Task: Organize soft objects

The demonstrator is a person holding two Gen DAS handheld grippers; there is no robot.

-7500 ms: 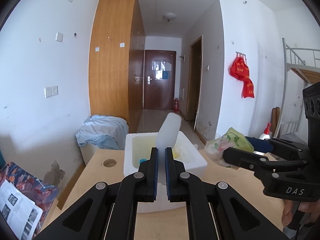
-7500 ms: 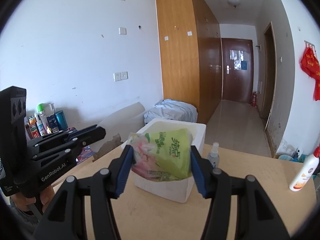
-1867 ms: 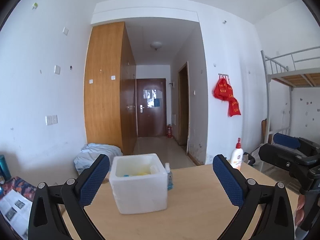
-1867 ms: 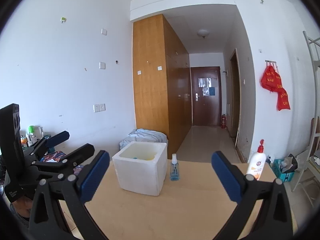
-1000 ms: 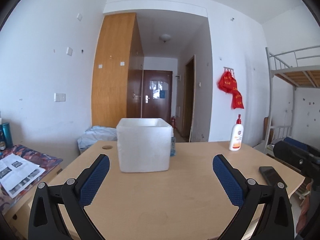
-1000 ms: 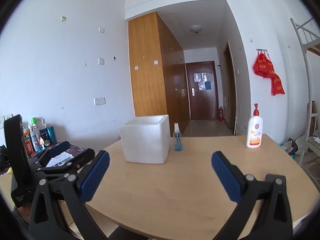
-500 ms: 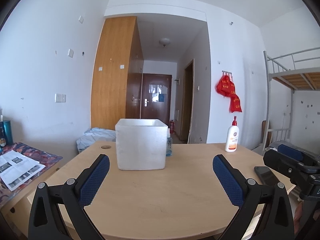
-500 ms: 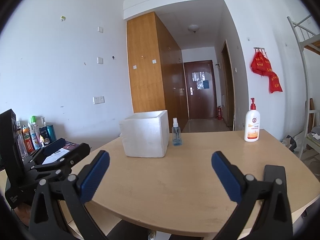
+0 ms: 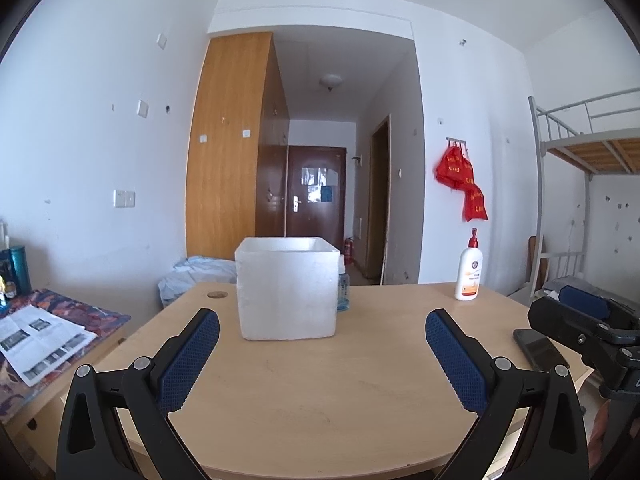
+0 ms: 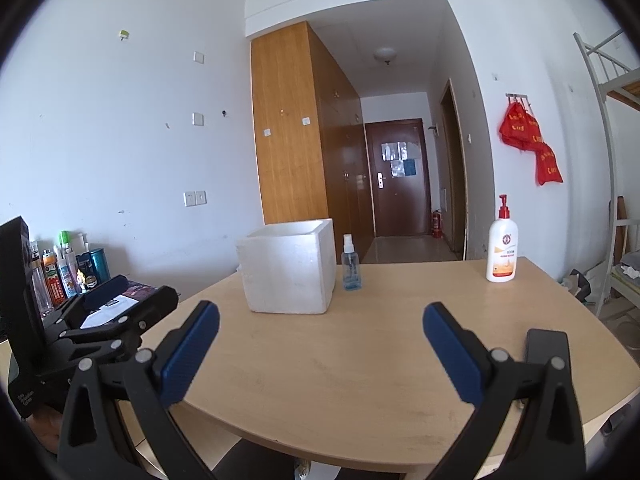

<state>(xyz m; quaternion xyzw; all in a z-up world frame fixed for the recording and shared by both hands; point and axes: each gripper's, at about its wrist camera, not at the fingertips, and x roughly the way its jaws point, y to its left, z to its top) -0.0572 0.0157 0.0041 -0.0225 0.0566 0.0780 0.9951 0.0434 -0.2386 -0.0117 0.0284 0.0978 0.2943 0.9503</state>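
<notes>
A white foam box (image 9: 287,288) (image 10: 290,266) stands on the wooden table (image 9: 320,384) (image 10: 360,356), toward its far left. Its inside is hidden from this low angle, so no soft objects show. My left gripper (image 9: 322,330) is open and empty, held back over the table's near edge. My right gripper (image 10: 321,322) is also open and empty, to the right of the left one. In the left wrist view the right gripper (image 9: 580,320) shows at the right edge. In the right wrist view the left gripper (image 10: 116,300) shows at the left edge.
A small blue spray bottle (image 10: 351,266) stands just right of the box. A white pump bottle (image 10: 503,248) stands at the far right of the table. A black phone (image 10: 546,346) lies near the right front edge. A side desk (image 9: 44,332) holds papers and several bottles.
Both grippers let go of their soft items at the box earlier, opened wide and drew back and down from it. In the last half second almost nothing has shifted.
</notes>
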